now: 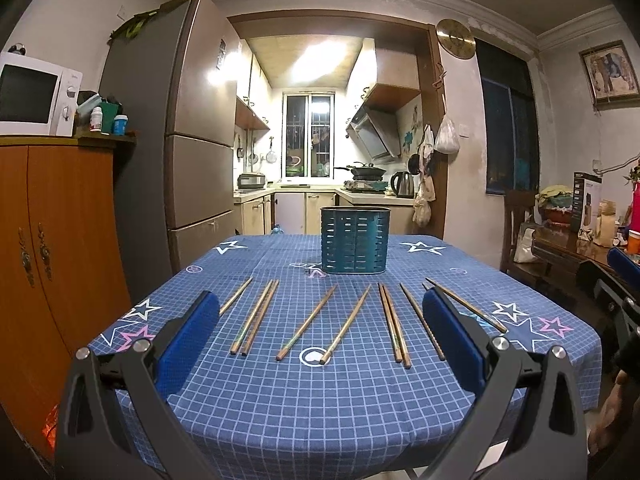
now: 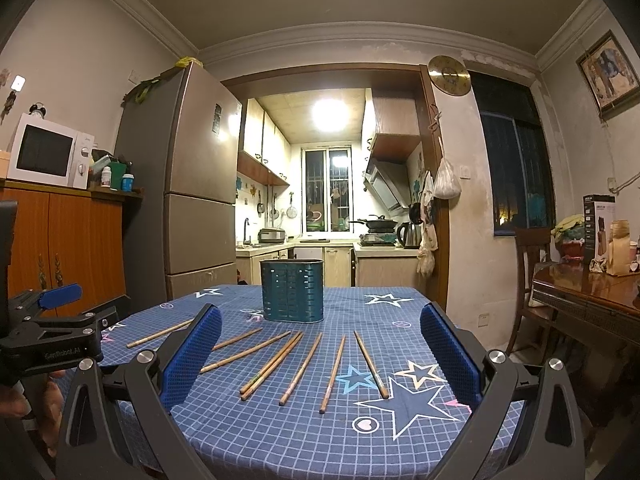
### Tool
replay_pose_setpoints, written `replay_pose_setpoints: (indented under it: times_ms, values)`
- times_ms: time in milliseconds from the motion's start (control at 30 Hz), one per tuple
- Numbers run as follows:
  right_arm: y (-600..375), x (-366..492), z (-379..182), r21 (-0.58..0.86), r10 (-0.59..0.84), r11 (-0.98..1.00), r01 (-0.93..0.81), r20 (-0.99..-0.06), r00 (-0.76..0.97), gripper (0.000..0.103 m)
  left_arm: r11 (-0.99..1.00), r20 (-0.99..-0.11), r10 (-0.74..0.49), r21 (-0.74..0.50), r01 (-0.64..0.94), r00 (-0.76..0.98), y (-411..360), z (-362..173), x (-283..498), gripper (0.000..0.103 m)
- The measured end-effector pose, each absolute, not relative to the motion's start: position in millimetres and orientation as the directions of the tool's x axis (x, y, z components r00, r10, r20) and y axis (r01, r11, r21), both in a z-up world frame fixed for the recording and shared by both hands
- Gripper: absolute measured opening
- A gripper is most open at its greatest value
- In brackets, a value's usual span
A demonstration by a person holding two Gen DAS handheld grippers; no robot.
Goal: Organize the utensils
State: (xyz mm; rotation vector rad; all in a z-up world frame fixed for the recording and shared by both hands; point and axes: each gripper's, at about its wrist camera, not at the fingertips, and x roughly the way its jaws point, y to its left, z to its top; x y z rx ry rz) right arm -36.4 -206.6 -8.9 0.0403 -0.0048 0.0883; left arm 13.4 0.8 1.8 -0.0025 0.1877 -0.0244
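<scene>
Both fisheye views are sharp at the centre but bend straight lines hard toward the edges, with black vignette filling the corners. The strongest light is the kitchen ceiling lamp [image 2: 329,115], blown out to a white patch in the right wrist view and smeared into streaky glare on the ceiling panels [image 1: 316,62] in the left wrist view, with a bright reflection on the fridge door [image 1: 218,74]. The front room is dimmer and warm-toned, the tablecloth [image 1: 344,392] evenly lit with only faint soft shadows, and the window [image 2: 516,168] at the right is dark
</scene>
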Motion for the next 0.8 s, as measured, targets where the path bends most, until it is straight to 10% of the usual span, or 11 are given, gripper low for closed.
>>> replay_pose_setpoints:
  times_ms: [800]
  values:
    - [-203.0,-27.6,-5.2,0.025,0.103,0.994,-0.103,0.008,0.995,0.100,1.000,-0.189,0.020,0.002,-0.020,0.982,9.9,1.7,21.8,0.098]
